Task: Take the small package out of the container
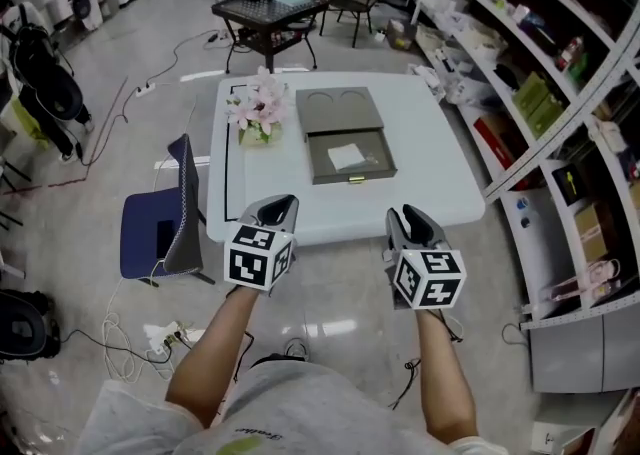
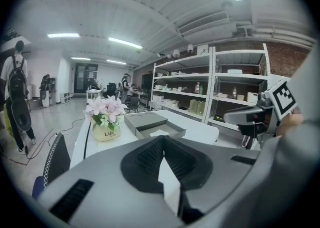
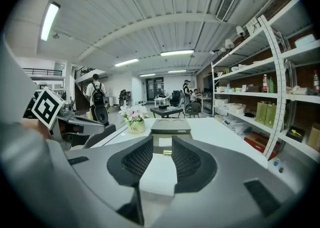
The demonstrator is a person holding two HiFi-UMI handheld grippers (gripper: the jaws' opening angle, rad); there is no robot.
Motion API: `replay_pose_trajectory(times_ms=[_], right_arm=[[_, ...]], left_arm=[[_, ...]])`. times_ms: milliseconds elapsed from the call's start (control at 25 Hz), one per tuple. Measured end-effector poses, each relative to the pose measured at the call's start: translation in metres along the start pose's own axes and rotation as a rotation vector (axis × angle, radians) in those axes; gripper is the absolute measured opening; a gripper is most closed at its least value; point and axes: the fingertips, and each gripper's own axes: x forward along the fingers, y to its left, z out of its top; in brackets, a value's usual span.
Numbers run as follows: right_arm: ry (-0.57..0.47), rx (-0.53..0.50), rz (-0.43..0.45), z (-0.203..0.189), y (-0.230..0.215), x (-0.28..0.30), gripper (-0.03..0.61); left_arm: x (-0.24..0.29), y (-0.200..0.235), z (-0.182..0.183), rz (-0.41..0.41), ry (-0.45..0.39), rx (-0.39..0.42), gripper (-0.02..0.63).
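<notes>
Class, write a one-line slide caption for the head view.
The left gripper and right gripper held before a table with flowers and an open box holding a small package.

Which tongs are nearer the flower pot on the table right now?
Left. The left tongs hover at the table's near edge, almost straight below the flower pot in the head view; the right tongs are farther right, past the container's right side.

Head view: shelving (image 1: 560, 93) cut off by right edge; person (image 1: 290, 403) cut off by bottom edge. White package (image 1: 347, 156) in box (image 1: 340, 118): markings too small to tell. Right gripper view: box's near corners hidden behind right gripper (image 3: 162, 144). Left gripper view: table (image 2: 200, 132) front hidden behind left gripper (image 2: 161, 144).
</notes>
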Motion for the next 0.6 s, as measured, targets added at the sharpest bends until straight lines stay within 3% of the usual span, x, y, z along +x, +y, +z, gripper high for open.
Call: replay_pose_trajectory(times_ms=[400,600], right_arm=[[0.060,-0.068,0.029,0.019,-0.018,0.054,0.146],[0.112,-0.147,0.101,0.024,-0.028,0.078,0.174]], left_arm=[[0.042,0.027,0.010,-0.029,0.005,-0.011,0.005],[0.058,0.029,0.012,-0.030,0.016,-0.006,0.005]])
